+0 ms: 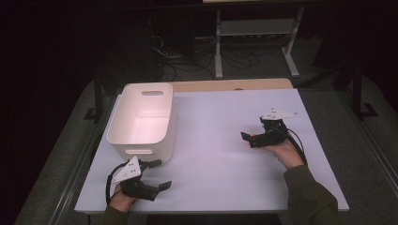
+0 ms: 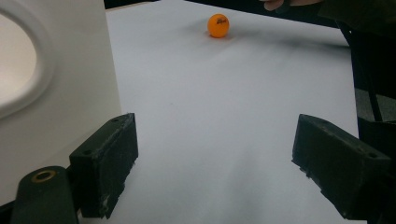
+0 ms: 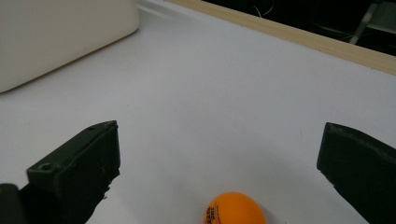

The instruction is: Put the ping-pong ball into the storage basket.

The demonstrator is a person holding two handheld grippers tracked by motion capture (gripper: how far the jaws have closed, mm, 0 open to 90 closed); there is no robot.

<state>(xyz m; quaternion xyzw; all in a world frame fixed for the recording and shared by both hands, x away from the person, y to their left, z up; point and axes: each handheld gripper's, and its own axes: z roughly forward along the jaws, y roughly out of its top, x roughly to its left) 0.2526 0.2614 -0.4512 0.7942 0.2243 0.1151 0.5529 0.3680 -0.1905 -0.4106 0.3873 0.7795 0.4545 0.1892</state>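
An orange ping-pong ball [image 3: 233,208] with black print lies on the white table top [image 3: 224,93], low between the wide-apart jaws of my right gripper [image 3: 219,140], touching neither. In the high view the right gripper [image 1: 255,129] sits at the table's right side, pointing left toward the bin. My left gripper [image 1: 161,174] is open and holds nothing near the front left edge, just in front of the white plastic bin [image 1: 141,117]. From the left gripper [image 2: 215,126] the ball [image 2: 218,25] lies far ahead and the bin wall [image 2: 56,93] stands close on the left.
The bin is open-topped with handle cut-outs and looks empty. A wooden strip [image 1: 225,85] runs along the table's far edge. Beyond it stand a metal frame [image 1: 256,33] and floor cables. A person's hand [image 2: 280,3] shows past the ball.
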